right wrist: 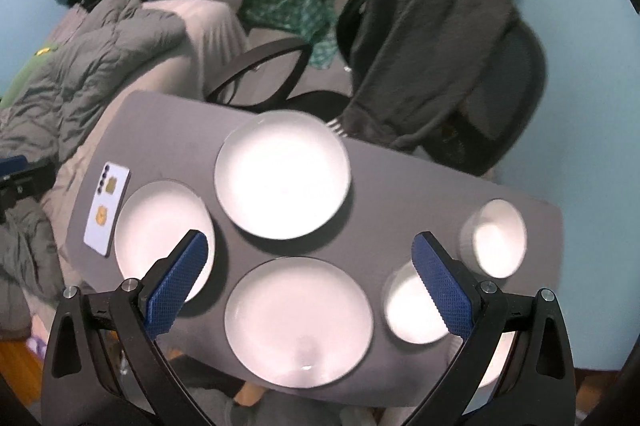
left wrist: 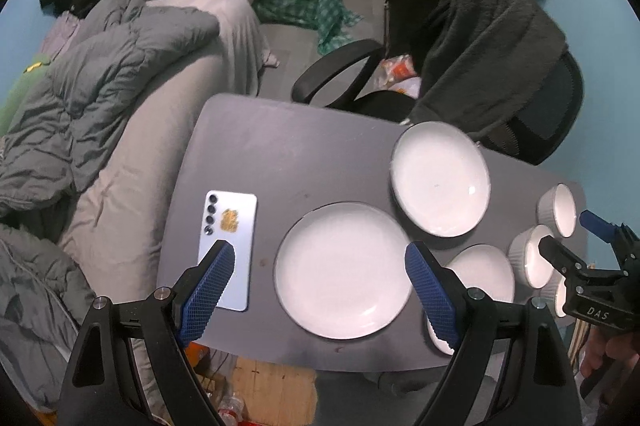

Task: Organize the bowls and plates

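Nothing looks sorted yet: on the grey desk (right wrist: pixel 168 129), past the pale blue phone (right wrist: pixel 107 209) lying face down at the left, three white round plates (right wrist: pixel 164 238), (right wrist: pixel 283 173), (right wrist: pixel 298 318) lie singly, touching none, and at least two white ribbed bowls (right wrist: pixel 412 310), (right wrist: pixel 496 238) sit apart at the right; stacking all remains. The left gripper (left wrist: pixel 320 290) hangs spread wide and empty over the near-left plate. The right gripper (right wrist: pixel 310 282), fingers likewise apart, holds nothing. Its body reads "DAS".
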Available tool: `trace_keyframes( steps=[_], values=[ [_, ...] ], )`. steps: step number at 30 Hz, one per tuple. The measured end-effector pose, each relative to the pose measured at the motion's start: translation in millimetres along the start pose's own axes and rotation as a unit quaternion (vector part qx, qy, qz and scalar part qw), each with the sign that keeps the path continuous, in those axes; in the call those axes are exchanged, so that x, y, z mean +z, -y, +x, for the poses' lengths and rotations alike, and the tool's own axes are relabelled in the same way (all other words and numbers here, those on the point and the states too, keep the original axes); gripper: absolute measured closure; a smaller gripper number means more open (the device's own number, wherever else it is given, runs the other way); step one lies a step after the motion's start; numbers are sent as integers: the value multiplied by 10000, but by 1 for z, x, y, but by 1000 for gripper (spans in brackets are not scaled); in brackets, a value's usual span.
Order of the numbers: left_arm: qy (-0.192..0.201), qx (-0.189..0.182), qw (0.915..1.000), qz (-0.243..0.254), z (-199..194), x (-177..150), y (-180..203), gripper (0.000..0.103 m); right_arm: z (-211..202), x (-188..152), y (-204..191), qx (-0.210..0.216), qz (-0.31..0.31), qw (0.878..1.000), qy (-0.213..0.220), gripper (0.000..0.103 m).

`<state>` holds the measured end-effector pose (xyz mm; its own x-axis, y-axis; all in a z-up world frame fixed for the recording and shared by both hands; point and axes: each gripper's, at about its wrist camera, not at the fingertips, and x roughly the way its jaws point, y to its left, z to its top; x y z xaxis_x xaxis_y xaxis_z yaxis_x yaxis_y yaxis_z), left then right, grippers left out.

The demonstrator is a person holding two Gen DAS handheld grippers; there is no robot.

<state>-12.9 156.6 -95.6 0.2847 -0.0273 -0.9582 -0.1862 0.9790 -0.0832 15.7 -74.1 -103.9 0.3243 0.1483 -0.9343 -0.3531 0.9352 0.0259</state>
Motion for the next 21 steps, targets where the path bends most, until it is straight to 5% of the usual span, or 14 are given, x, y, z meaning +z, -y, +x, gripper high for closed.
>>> trace_keyframes(
  steps=[10, 21],
  values=[
    [-173, 101, 9995, 233, 40, -17, -25, 15, 54, -11, -40, 746, -133, 9955, -567, 3],
    [-498, -3, 9977, 449, 86, -37, -39, 15, 101, -17, -62, 941, -192, 9909, -941, 11]
  ],
)
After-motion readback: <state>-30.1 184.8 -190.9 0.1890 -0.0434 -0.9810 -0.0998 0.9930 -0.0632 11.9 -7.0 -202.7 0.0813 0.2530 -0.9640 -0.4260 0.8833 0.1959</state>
